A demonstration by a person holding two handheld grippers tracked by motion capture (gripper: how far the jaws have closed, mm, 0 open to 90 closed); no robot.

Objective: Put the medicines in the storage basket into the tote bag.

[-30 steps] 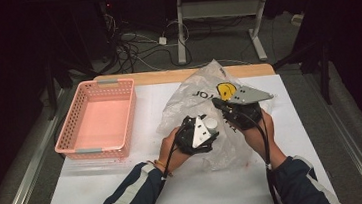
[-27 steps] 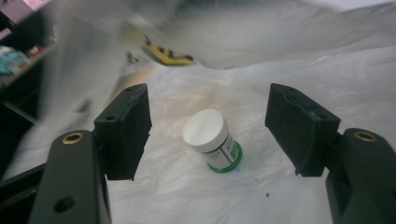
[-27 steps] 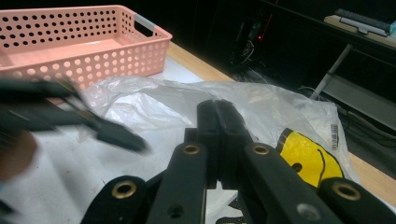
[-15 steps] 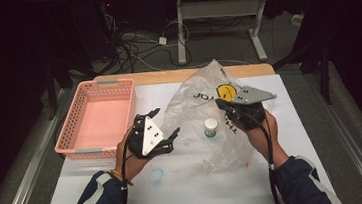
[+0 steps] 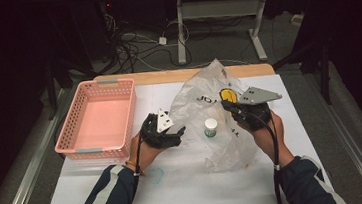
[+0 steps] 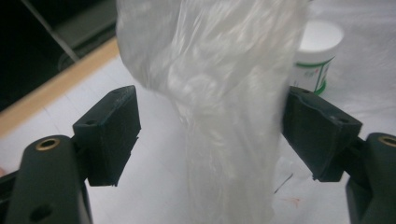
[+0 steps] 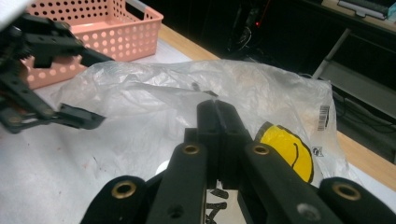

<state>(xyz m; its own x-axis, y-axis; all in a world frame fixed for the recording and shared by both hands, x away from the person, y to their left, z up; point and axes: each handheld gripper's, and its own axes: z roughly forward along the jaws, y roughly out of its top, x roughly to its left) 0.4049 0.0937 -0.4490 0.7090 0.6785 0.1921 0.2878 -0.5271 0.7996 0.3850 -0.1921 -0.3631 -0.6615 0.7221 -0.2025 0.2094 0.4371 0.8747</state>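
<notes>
So in the high view there's a clear plastic bag (image 5: 210,114) crumpled up in the middle of the frame, on the white table cover (image 5: 186,182); it has a yellow smiley face print (image 5: 227,95) near its upper right. A small white-capped jar (image 5: 211,127) stands just below centre, right against the bag, though I can't tell if it's inside the film or just beside it.

The right gripper (image 5: 230,106) sits right of centre with its jaws pressed together, pinching a fold of the bag; in the right gripper view you can see the two black jaws (image 7: 218,122) closed tight on the thin plastic, smiley at lower right of that frame.

The left gripper (image 5: 176,131) is left of centre, next to the bag's left edge; its jaws are spread wide; in the left gripper view a hanging strip of the bag (image 6: 219,93) runs down between the two pads (image 6: 112,133), touching the right one or close to it, well apart from the left one; the jar (image 6: 316,51) peeks out at upper right there.

A pink perforated basket (image 5: 99,119) sits at the left of the high view, apart from both grippers; wooden table edge (image 5: 176,75) along the top.
</notes>
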